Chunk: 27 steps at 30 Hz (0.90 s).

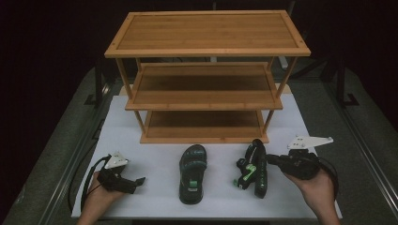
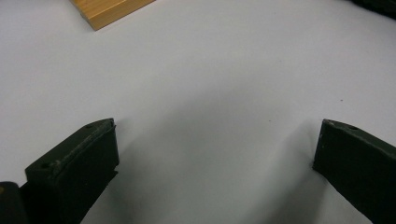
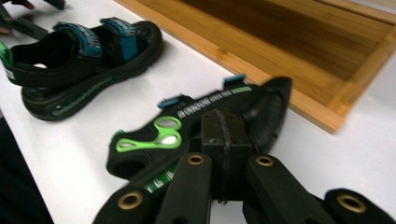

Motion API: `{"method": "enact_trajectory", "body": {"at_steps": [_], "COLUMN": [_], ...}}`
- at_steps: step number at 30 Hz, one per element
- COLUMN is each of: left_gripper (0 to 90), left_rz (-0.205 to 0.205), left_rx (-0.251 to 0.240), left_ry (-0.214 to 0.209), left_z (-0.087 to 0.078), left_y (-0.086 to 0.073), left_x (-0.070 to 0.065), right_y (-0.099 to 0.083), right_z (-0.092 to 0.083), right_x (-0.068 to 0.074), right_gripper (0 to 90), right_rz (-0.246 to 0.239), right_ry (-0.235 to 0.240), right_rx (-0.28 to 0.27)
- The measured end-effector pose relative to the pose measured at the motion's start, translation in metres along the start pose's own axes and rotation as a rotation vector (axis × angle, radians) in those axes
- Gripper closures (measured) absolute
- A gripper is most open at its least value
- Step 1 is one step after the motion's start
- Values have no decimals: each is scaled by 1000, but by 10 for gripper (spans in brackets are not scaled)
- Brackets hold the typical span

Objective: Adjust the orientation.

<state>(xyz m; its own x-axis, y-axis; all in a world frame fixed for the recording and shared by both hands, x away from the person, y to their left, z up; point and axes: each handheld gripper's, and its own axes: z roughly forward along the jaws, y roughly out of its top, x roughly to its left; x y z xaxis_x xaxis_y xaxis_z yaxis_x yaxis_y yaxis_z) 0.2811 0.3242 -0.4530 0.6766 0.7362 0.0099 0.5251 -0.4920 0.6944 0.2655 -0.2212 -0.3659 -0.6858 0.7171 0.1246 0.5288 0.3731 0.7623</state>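
White sheeting covers the table (image 1: pixel 155 117) in a dark room, where the right gripper (image 3: pixel 227 140), held at the near right, has its jaws pressed together on the side of a black-and-green sandal (image 1: pixel 251 168) that is tipped onto its edge. Just left of it, the matching sandal (image 1: pixel 192 172) lies flat on its sole, while the left gripper (image 2: pixel 215 154) rests at the near left with jaws spread wide over bare sheeting. Beyond both stands a three-tier bamboo rack (image 1: pixel 206 47).
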Motion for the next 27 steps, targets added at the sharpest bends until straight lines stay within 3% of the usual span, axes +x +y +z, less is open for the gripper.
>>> {"method": "enact_trajectory", "body": {"at_steps": [11,27], "left_gripper": [0,0], "left_rz": [-1,-1], "left_rx": [0,1], "left_ry": [0,0], "left_z": [0,0], "left_y": [0,0], "left_x": [0,0], "right_y": [0,-7], "right_z": [21,12], "right_x": [10,4], "right_gripper": [896,897], "right_rz": [-40,-21], "right_ry": [2,-4], "right_rx": [49,34]}}
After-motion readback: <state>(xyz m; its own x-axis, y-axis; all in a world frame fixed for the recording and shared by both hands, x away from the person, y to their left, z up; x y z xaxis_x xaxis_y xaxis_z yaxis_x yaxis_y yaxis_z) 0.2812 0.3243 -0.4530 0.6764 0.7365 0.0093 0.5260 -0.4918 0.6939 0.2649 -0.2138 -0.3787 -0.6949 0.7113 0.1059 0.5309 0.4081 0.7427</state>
